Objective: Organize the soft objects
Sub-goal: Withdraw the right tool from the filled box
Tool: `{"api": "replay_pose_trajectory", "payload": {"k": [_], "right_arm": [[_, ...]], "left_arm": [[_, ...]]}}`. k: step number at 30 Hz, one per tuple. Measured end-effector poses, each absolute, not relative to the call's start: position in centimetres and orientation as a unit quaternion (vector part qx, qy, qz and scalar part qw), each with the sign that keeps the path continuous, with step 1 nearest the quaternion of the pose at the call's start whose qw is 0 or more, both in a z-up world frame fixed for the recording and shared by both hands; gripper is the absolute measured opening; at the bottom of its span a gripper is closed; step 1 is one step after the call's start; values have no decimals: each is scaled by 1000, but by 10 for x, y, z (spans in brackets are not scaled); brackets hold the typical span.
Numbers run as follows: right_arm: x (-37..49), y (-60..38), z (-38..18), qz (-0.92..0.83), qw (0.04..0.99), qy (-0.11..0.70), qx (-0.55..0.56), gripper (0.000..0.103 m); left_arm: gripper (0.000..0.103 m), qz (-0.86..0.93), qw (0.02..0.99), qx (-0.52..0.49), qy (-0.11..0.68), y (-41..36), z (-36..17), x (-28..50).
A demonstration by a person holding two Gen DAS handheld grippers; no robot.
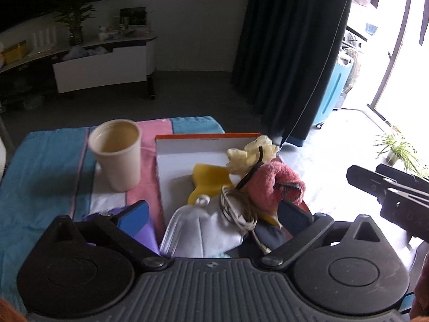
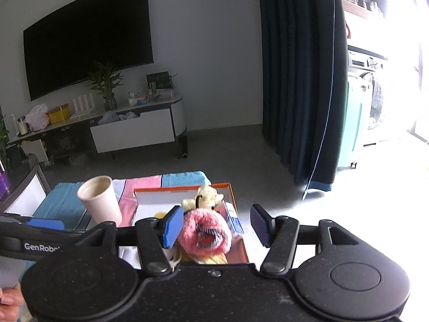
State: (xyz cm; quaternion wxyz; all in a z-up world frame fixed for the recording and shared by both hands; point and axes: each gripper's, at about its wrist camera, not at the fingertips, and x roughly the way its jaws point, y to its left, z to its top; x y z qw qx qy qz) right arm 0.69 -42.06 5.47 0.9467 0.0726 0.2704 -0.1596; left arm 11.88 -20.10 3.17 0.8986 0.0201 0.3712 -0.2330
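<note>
The orange box (image 1: 187, 136) with thin walls sits on a striped cloth (image 1: 48, 166). Inside lie a fuzzy pink sock (image 1: 268, 185), a yellow sponge (image 1: 209, 179), a frilly cream scrunchie (image 1: 252, 153) and a shiny silver pouch (image 1: 206, 230). A smooth paper cup (image 1: 118, 153) stands beside the box. The left gripper (image 1: 214, 214) and right gripper (image 2: 214, 222) are both wide open, holding nothing. The floor beyond is bare.

My view: dark television (image 2: 85, 35) at ten o'clock on white wall (image 2: 209, 53), navy curtain (image 2: 297, 80) at one, daylight flooding grey floor (image 2: 230, 150)
</note>
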Motion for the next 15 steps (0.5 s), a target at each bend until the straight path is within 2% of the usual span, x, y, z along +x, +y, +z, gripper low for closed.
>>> {"api": "replay_pose_trajectory", "payload": {"k": [15], "right_arm": [[-42,-399,42,-159,939,298,69,76]], "left_arm": [[103,-192,903,36,383,-184,26,57]]}}
